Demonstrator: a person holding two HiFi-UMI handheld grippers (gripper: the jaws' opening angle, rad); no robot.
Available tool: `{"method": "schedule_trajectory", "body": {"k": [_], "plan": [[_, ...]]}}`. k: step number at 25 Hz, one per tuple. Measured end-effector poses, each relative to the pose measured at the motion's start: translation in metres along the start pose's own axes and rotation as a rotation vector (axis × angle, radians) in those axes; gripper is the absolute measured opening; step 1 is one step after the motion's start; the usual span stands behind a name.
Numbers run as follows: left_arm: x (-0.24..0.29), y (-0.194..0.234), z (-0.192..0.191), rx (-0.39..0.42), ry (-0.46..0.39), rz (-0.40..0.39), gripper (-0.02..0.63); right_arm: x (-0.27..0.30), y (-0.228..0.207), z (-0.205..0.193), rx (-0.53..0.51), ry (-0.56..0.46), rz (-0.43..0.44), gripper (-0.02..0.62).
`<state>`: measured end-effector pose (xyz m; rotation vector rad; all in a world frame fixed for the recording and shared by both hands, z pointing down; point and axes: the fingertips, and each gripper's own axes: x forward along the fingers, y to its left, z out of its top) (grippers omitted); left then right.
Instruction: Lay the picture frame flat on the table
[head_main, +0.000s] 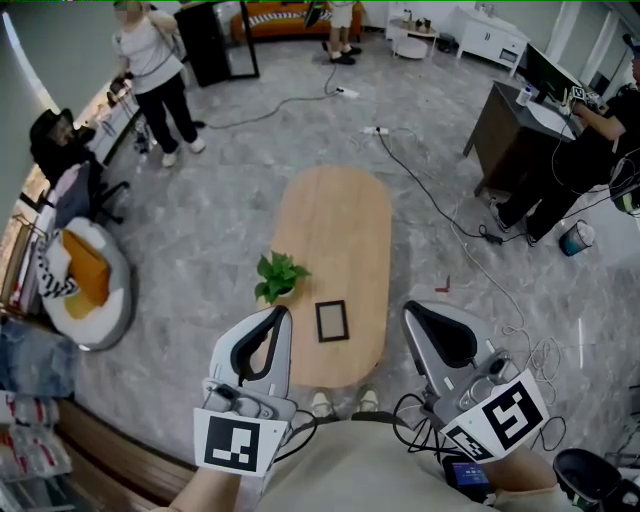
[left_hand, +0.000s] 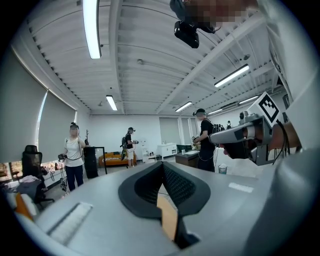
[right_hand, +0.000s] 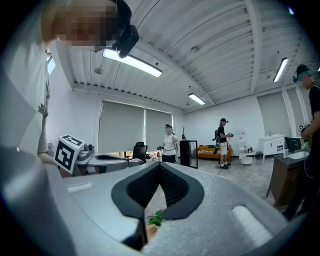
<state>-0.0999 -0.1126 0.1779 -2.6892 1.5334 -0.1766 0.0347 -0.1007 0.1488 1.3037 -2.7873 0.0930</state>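
Pale wood desk (head_main: 340, 215) carried the dark picture frame (head_main: 332, 320) lying flat beside the plant (head_main: 279, 275), as the task wants. The left gripper (head_main: 282, 314) and right gripper (head_main: 411, 311) hovered near the desk's end, jaws closed on nothing, probably just kept clear.

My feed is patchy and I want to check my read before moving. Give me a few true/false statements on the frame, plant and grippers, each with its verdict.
1. The left gripper and the right gripper are both shut with nothing between the jaws. True.
2. The left gripper holds the frame. False: the frame is on the table, apart from both grippers.
3. In the head view, the plant is to the left of the frame and a little farther away. True.
4. The frame is at the table's far end. False: it is at the near end, close to the person.
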Motion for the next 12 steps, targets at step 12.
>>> {"method": "schedule_trajectory", "body": {"k": [12], "plan": [[-0.007, 0.001, 0.013, -0.016, -0.043, 0.022, 0.02, -0.008, -0.002, 0.001, -0.012, 0.005, -0.004, 0.002]]}}
